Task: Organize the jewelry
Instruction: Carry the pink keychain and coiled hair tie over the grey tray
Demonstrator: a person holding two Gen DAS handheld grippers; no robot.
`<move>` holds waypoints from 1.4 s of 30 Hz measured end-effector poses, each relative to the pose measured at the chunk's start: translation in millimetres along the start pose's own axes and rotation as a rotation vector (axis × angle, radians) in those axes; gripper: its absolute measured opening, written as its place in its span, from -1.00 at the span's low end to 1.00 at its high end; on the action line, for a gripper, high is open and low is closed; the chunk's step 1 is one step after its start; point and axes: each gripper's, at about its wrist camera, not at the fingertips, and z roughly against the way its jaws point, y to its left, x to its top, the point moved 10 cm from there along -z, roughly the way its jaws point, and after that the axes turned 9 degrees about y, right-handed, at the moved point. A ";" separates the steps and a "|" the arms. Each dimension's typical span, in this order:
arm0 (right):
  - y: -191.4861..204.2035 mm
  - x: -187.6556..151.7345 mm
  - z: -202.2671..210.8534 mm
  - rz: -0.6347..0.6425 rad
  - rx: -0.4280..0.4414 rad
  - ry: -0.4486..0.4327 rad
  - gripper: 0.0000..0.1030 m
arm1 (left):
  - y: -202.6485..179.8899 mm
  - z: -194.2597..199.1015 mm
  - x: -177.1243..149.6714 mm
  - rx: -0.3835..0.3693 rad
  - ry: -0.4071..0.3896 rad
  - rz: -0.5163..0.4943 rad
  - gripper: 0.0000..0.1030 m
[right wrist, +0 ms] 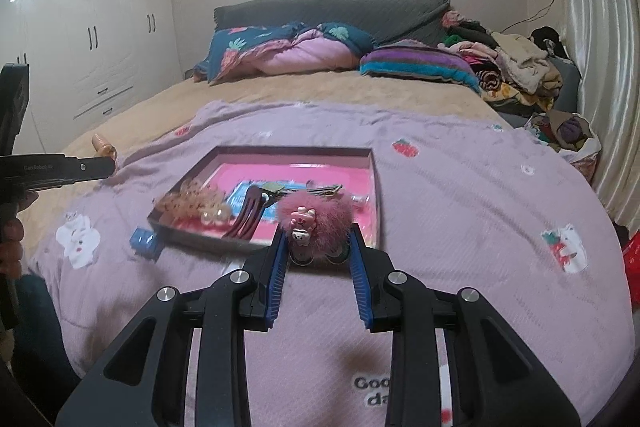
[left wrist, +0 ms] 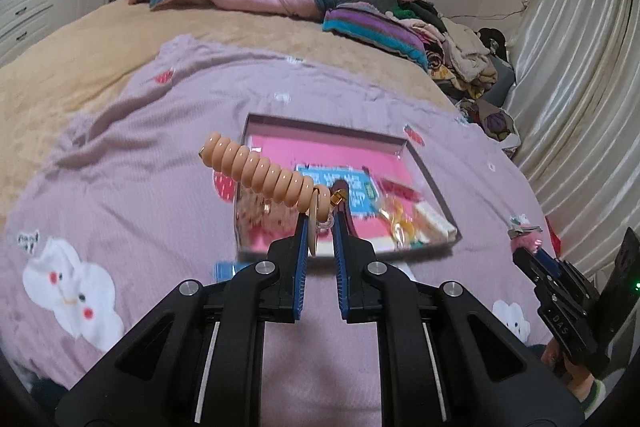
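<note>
Left gripper [left wrist: 320,227] pinches a peach coil hair tie [left wrist: 260,173] at frame centre, above the pink-lined tray [left wrist: 432,167]. Right gripper [right wrist: 316,247], centre frame, clamps a pink fluffy hair clip [right wrist: 316,215] just before the tray on the lilac blanket [right wrist: 460,207].

My left gripper [left wrist: 320,223] is held level with its jaws pinched nearly together around what they carry, while my right gripper [right wrist: 316,247] sits wider, jaws clamped on its load, apparently raised a little off the bed.
</note>
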 end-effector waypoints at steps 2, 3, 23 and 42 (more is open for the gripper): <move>-3.8 7.6 -0.4 0.000 -0.007 -0.011 -0.45 | -3.4 -1.9 9.5 0.003 -0.009 -0.009 -0.89; -4.9 10.9 -0.8 0.001 -0.011 -0.015 -0.45 | -5.5 -3.1 13.3 0.004 -0.012 -0.013 -0.89; -34.2 64.6 -52.2 0.006 -0.023 -0.006 -0.45 | -47.8 -68.3 38.2 0.000 0.056 -0.102 -0.89; -40.0 60.6 -137.0 0.038 0.044 0.147 -0.44 | -49.1 -146.4 9.6 0.043 0.218 -0.171 -0.89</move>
